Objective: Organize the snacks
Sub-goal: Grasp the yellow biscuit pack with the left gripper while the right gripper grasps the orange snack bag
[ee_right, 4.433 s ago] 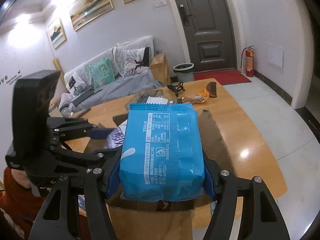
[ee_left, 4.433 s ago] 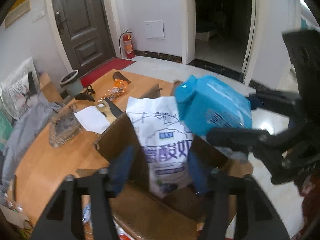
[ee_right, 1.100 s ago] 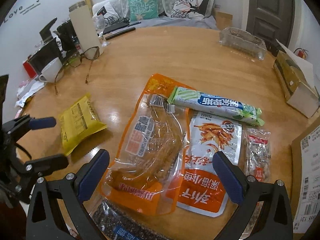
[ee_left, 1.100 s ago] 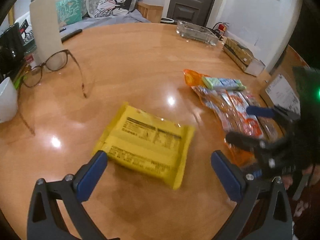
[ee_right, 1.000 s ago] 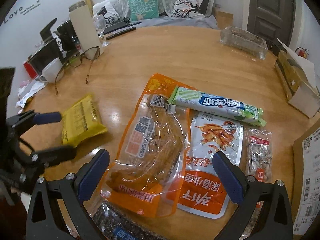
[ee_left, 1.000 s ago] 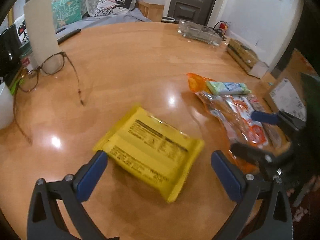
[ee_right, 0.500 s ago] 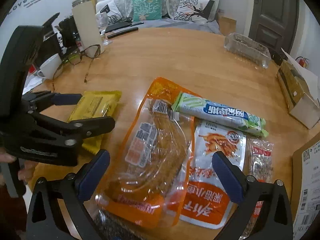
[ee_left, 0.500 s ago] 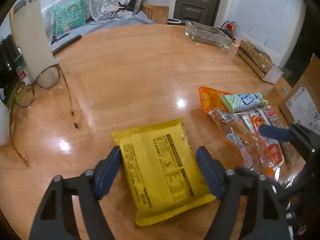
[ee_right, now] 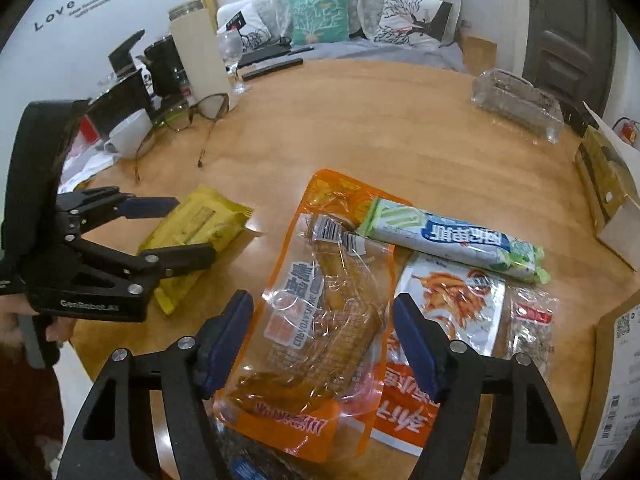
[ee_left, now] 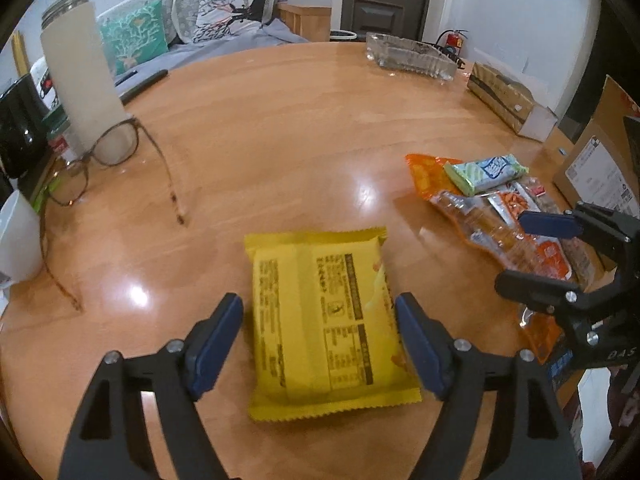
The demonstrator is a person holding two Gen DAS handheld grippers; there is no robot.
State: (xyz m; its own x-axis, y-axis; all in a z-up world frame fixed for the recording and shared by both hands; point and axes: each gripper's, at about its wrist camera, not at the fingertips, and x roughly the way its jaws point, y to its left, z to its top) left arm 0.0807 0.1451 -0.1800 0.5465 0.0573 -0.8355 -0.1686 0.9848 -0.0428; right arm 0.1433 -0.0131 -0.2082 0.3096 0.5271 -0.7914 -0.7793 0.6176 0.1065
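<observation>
A yellow snack packet lies flat on the round wooden table. My left gripper straddles it: the right pad touches its edge, the left pad stands a little off, so the jaws are open. The packet also shows in the right wrist view between the left gripper's fingers. My right gripper is open over a clear orange corn packet. Beside it lie a green-white long packet, a white-orange snack bag and a small nut packet.
Eyeglasses, a tall beige flask, a white cup and dark items stand at the left edge. A glass tray and an open paper box sit at the far side. A cardboard box stands on the right.
Both grippers left the box and came over the table. The left gripper closed in around the yellow packet, which turned lengthwise. The right gripper narrowed over the corn packet.
</observation>
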